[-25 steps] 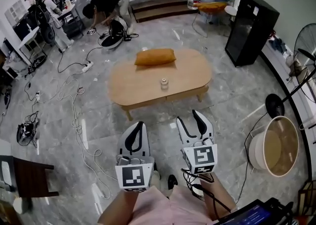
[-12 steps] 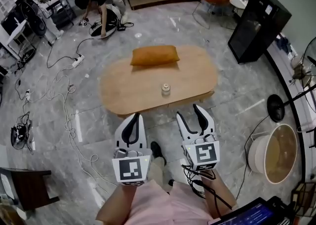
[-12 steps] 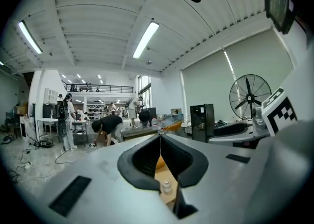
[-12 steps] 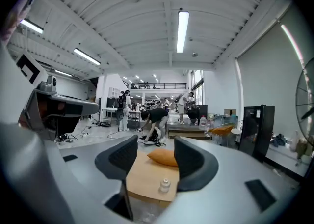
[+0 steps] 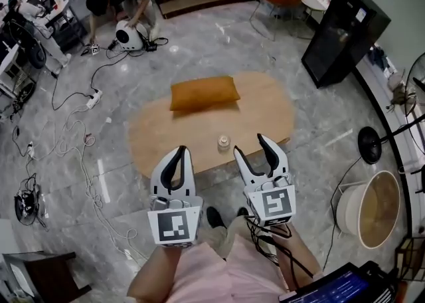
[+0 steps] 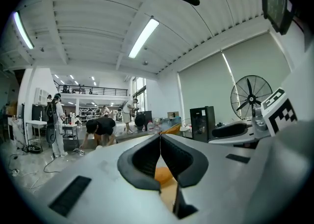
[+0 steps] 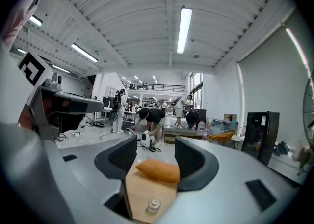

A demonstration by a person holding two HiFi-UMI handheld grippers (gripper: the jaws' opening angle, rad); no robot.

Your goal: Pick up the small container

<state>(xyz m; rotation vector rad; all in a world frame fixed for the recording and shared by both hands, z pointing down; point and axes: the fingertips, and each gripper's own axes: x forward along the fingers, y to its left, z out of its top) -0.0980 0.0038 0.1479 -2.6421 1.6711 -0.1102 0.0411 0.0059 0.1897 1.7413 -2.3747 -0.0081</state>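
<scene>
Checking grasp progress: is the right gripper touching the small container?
Apart. In the right gripper view the small container stands on the table, well ahead of the open right gripper.

The person is holding both grippers out in front, side by side, jaws pointing forward, forearms (image 5: 157, 274) showing below. The left gripper (image 5: 179, 157) is pressing its jaws together at the tips; the right gripper (image 5: 250, 147) is holding its jaws apart.

left tongs (image 5: 180, 150) | right tongs (image 5: 249, 144) | grey shells, black pads (image 5: 174, 170) | black-white marker cubes (image 5: 174, 226) | pink clothing (image 5: 219, 275)
</scene>
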